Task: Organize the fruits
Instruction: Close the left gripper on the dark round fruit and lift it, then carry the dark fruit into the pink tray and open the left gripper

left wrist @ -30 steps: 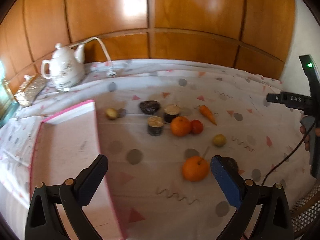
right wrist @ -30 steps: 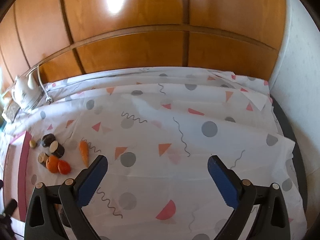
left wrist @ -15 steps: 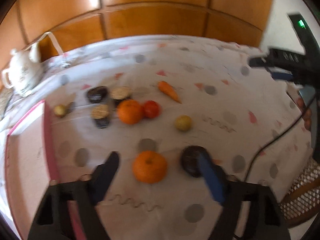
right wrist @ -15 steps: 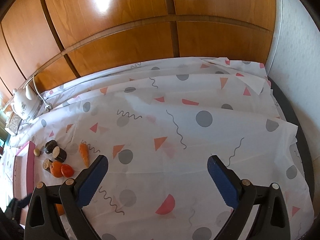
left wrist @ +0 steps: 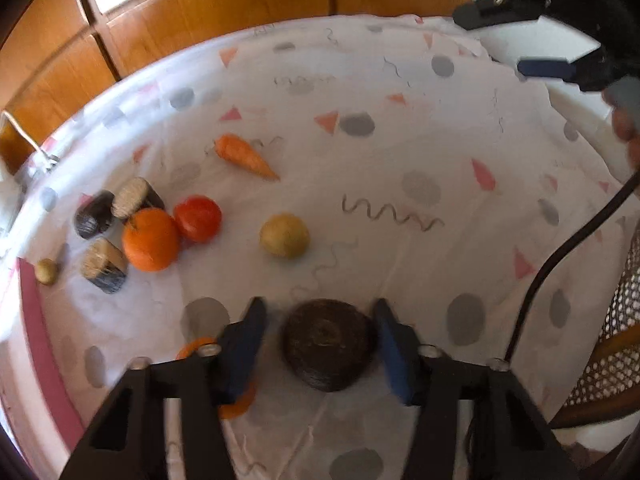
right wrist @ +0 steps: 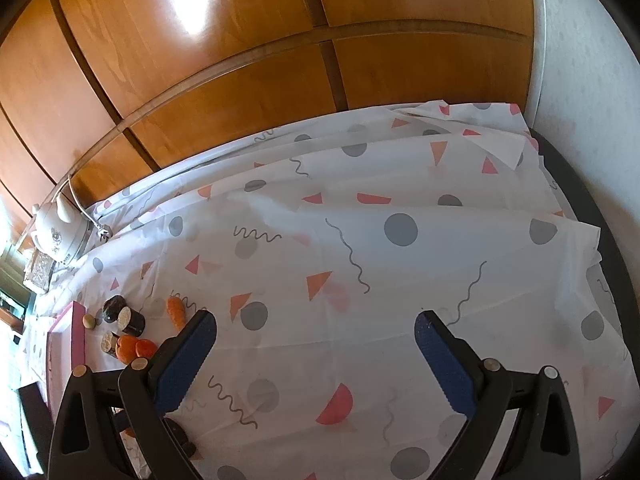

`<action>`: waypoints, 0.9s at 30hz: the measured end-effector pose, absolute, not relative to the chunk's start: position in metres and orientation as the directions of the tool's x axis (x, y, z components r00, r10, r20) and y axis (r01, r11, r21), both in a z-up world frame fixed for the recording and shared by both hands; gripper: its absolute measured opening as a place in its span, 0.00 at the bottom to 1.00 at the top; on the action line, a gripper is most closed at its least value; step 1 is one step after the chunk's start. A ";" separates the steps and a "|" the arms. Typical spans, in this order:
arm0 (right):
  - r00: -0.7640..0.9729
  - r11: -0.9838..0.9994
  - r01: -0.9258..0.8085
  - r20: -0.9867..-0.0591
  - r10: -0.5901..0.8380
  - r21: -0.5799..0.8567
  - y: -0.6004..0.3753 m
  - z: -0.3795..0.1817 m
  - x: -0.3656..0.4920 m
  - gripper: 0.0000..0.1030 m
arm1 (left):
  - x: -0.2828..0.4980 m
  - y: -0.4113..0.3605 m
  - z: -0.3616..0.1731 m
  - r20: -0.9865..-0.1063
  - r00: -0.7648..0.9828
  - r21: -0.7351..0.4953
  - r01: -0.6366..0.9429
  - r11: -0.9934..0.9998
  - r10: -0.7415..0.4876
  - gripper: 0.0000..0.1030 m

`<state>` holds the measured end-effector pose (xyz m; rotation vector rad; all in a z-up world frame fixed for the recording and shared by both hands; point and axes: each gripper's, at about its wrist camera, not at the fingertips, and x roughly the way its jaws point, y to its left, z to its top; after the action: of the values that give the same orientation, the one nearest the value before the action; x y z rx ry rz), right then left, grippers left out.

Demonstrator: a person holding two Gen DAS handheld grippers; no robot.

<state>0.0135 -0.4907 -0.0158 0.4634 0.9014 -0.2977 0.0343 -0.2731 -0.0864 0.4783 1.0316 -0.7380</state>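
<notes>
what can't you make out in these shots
- Orange fruit, left wrist view: mostly hidden behind the left finger.
- Left gripper closing around the dark round fruit: blur hides whether the fingers touch it.
- Pink-edged box, right wrist view: cut off by the frame edge.
- Teapot, right wrist view: too small for detail.

From my left gripper (left wrist: 320, 354) I see the dark round fruit (left wrist: 328, 344) between its closing jaws, near the bench's (left wrist: 420, 152) front edge. An orange (left wrist: 236, 400) lies just left, partly hidden. Behind sits the small round fruit (left wrist: 284, 235); the carrot (left wrist: 246, 157) lies farther back. Toward the left edge, a tomato (left wrist: 198, 218) touches another orange (left wrist: 150, 239).
</notes>
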 end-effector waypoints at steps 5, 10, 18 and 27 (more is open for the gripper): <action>0.586 0.861 0.440 -0.808 -0.060 0.255 -0.493 -0.014 0.013 0.83 | 0.029 -0.268 -0.084 -0.882 0.320 0.015 0.753 0.657 -0.346 0.44; 0.550 0.882 0.424 -0.832 -0.069 0.207 -0.487 -0.019 0.018 0.82 | 0.027 -0.255 -0.076 -0.865 0.303 -0.059 0.731 0.680 -0.400 0.44; 0.402 0.961 0.268 -0.915 -0.043 0.072 -0.449 -0.050 0.039 0.77 | 0.031 -0.208 -0.040 -0.798 0.323 -0.194 0.662 0.724 -0.509 0.44; 0.325 0.984 0.178 -0.944 -0.052 0.007 -0.426 -0.074 0.044 0.74 | 0.041 -0.138 -0.014 -0.733 0.437 -0.237 0.554 0.798 -0.521 0.44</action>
<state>0.0437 -0.4258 -0.0735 0.1165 1.2317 -0.1514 0.0405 -0.1382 -0.0145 0.0408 0.8971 -0.6681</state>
